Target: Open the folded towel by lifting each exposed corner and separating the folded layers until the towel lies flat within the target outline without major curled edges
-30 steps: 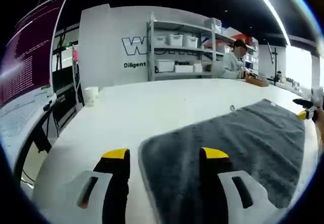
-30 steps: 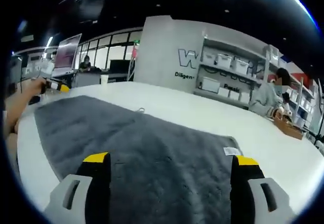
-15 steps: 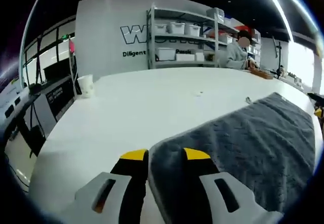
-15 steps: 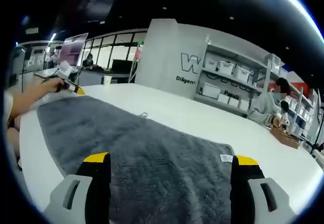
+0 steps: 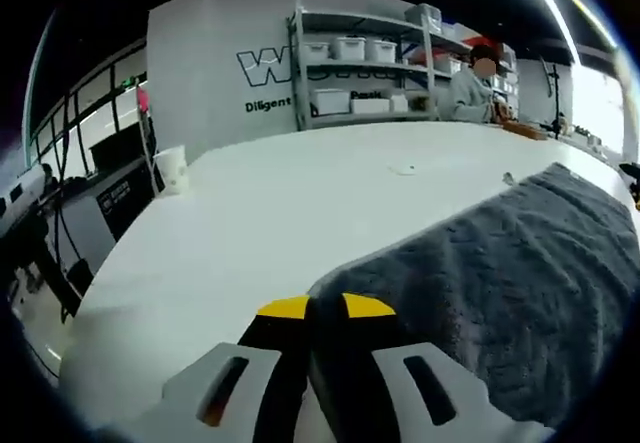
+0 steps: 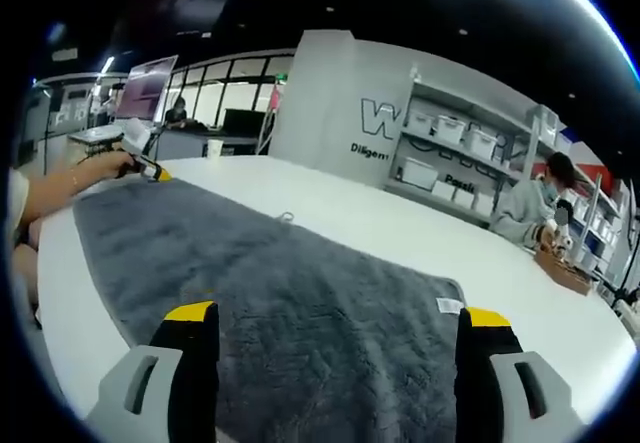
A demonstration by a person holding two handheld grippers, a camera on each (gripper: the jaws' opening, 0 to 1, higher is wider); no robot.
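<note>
The grey plush microfibre towel [image 6: 290,293] lies spread on the white glossy table top [image 5: 300,203], its long axis running from the left gripper to the right gripper, so each gripper stands at one short end.

Left gripper [image 5: 325,308], black jaws w/ yellow tips: jaws nearly together, clamped on the near corner of the towel; the cloth edge goes down between the tips. In the left gripper view the towel runs away from the jaws to the right and forward, and its far end is at the picture's right edge.

Right gripper [image 6: 335,315]: jaws wide apart, nothing between them; the towel lies directly ahead of and under them, between the two tips. A small white label [image 6: 447,305] sits at the towel corner just inside the right jaw tip, and a small loop is on the far long edge. In the right gripper view the left gripper is seen far off at the other end, w/ the person's hand [image 6: 95,168] on it.

I judge the towel approx. flat already, no big curl visible; no target outline can be made out. The left gripper has its corner, so the next move turns probably on pulling this corner outward, away from the right end, along the long axis.
</note>
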